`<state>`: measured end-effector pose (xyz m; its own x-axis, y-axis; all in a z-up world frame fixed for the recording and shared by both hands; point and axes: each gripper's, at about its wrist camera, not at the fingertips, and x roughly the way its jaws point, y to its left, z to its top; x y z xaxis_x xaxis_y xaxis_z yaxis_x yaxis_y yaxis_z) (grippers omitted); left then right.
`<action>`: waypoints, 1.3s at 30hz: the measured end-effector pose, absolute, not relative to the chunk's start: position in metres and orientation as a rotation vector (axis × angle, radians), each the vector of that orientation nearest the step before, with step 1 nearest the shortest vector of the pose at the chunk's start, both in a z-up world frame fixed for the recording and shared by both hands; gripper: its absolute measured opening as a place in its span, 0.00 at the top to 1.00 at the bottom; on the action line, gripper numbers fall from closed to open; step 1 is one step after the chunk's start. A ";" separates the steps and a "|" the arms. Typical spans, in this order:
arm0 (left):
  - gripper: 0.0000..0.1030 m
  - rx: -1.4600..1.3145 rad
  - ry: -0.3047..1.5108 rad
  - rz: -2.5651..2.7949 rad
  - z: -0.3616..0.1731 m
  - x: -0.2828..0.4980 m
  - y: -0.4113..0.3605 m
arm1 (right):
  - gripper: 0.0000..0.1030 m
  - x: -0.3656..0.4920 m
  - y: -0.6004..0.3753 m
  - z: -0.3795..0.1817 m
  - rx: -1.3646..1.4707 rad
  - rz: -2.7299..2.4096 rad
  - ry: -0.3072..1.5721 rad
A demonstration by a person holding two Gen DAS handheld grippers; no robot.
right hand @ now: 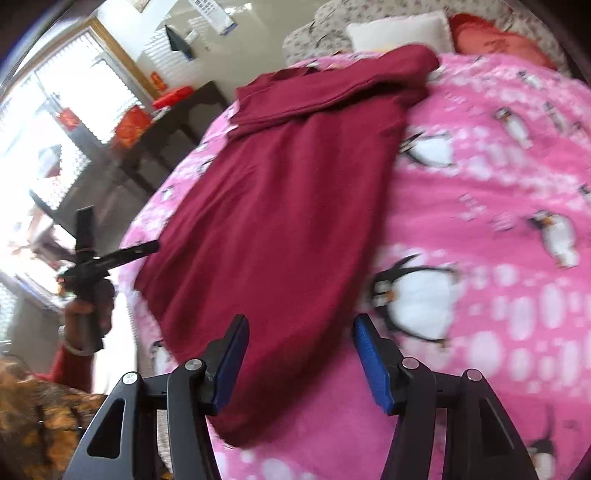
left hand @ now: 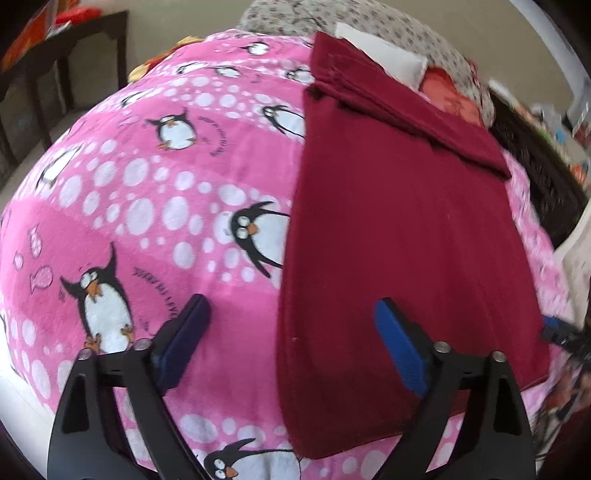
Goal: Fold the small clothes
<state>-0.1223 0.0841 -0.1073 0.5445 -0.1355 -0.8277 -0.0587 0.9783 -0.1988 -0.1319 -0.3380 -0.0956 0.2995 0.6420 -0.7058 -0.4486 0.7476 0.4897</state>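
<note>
A dark red garment [left hand: 399, 236] lies flat on a pink penguin-print blanket [left hand: 147, 192], with a folded flap across its far end. My left gripper [left hand: 291, 314] is open and empty, hovering over the garment's near left edge. In the right wrist view the same garment [right hand: 280, 221] lies lengthwise on the blanket [right hand: 498, 295]. My right gripper [right hand: 301, 332] is open and empty above the garment's near end. The left gripper [right hand: 122, 251] shows at the left there, held in a hand.
A white pillow [right hand: 399, 31] and a red pillow [right hand: 495, 38] lie at the head of the bed. A dark wooden table [right hand: 173, 114] with red boxes stands by the window. A dark bed frame [left hand: 535, 158] runs along the right.
</note>
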 end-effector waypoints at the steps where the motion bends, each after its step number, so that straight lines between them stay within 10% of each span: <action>1: 0.04 -0.179 1.006 -0.047 -0.109 -0.120 0.079 | 0.45 -0.133 -0.337 -0.097 0.224 0.743 1.032; 28: 0.01 -0.131 1.046 0.021 -0.115 -0.105 0.070 | 0.52 -0.140 -0.338 -0.104 0.285 0.872 0.950; 31: 0.17 -0.134 1.033 -0.009 -0.111 -0.111 0.069 | 0.69 -0.140 -0.332 -0.105 0.273 0.906 0.942; 39: 0.51 -0.131 1.017 -0.080 -0.106 -0.118 0.064 | 0.72 -0.134 -0.319 -0.113 0.348 0.989 0.951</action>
<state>-0.1184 0.0636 -0.1064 0.5243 -0.1277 -0.8419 0.0057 0.9892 -0.1465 -0.1339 -0.3189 -0.1130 0.2063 0.8297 -0.5187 -0.5508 0.5366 0.6393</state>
